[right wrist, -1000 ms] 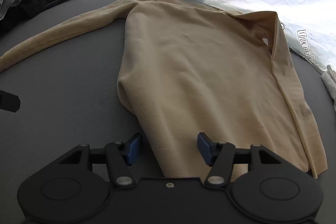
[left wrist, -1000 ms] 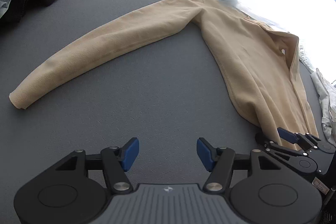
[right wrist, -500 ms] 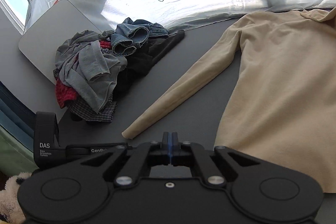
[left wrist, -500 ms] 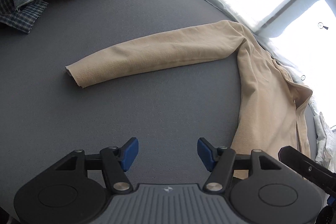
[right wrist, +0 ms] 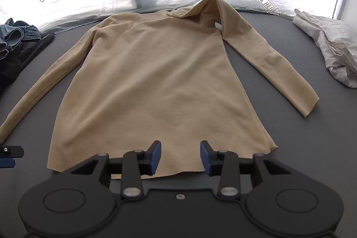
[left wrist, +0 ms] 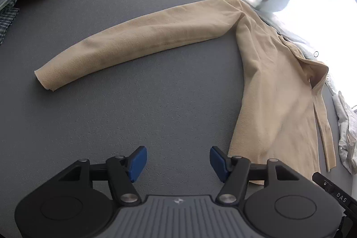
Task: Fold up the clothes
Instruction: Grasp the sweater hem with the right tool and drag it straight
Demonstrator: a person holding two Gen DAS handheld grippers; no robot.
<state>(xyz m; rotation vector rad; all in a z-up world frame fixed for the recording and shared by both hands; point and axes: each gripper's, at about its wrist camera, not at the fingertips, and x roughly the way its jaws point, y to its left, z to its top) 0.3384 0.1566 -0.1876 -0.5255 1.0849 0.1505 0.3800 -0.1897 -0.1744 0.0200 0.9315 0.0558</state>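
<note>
A tan long-sleeved shirt point(right wrist: 154, 73) lies spread flat on a grey table point(left wrist: 138, 108), its collar toward the bright window. Far left, a heap of dark clothes and denim point(right wrist: 15, 37) sits at the table's edge. The left sleeve point(left wrist: 138, 41) stretches out flat across the bare grey surface. The left gripper point(left wrist: 177, 162) hovers with its blue-padded jaws parted and empty, just beside the shirt's hem corner. The right gripper point(right wrist: 180, 157) hangs over the hem's middle; its jaws have just been opening and stand apart, grasping nothing (fabric shows beneath the gap). The right sleeve point(right wrist: 274, 66) angles outward. A crumpled white cloth point(right wrist: 328, 46) lies far right.
</note>
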